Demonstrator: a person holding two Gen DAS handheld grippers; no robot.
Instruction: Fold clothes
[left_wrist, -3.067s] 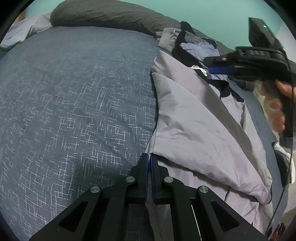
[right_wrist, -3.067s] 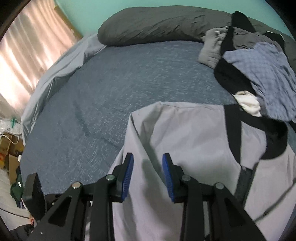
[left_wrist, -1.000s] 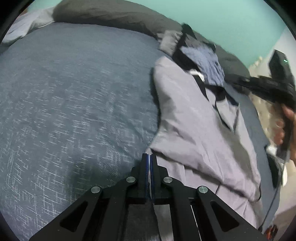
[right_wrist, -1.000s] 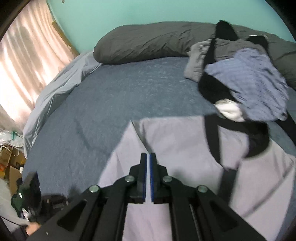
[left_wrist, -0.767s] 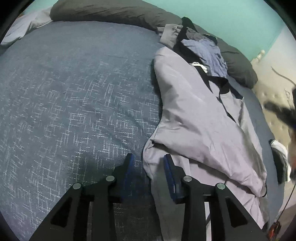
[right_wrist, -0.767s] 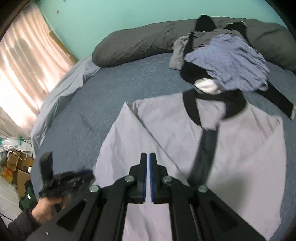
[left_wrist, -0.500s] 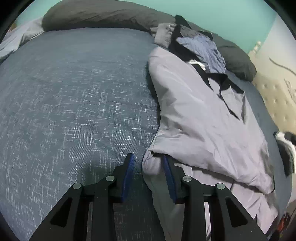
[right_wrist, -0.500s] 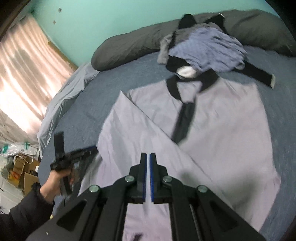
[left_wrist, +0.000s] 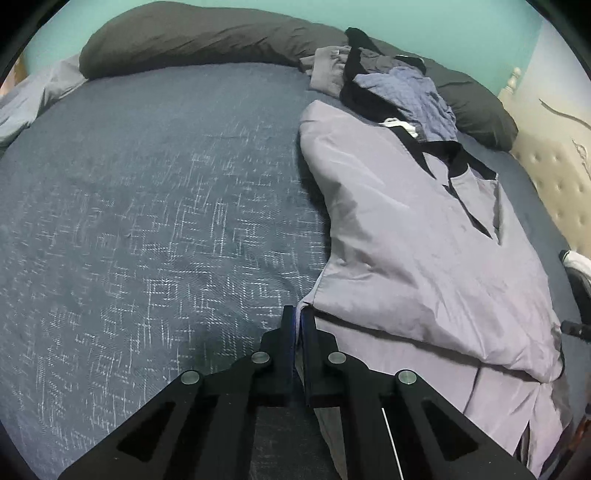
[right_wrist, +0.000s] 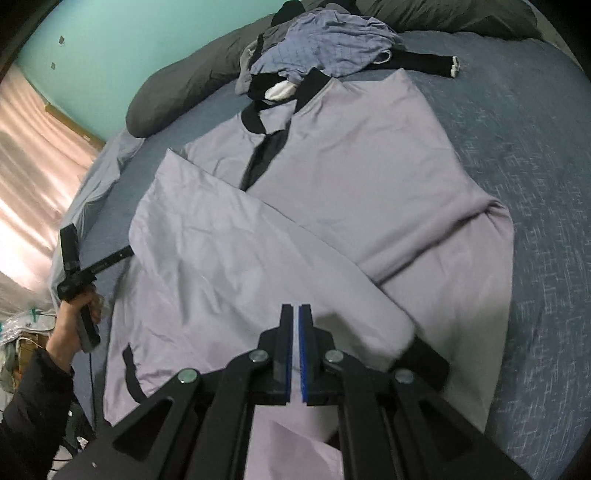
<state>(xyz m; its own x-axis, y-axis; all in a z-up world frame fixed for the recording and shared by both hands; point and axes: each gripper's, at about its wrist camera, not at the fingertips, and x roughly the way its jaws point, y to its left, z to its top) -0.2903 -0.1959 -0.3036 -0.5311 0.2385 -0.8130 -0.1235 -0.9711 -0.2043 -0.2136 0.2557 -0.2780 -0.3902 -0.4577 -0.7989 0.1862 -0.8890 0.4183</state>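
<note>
Left claw (left_wrist: 298, 314) clenched on grey shirt (left_wrist: 406, 229) edge; right claw (right_wrist: 295, 314) pinched closed above it, grasp unclear. Carry the fold flat, edges aligned.

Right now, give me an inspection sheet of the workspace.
Surface: bed, dark blue woven cover, long grey pillow at its head.
Job's things: lilac jacket with black trim spread flat, one sleeve folded across the front.
Clutter: pile of clothes near the pillow.
Grippers: left gripper shut on the jacket's edge; right gripper shut over the folded sleeve, grip on cloth not clear.
Cables: thin dark cable below the left hand.
Surroundings: teal wall, pink curtain, tufted headboard.
</note>
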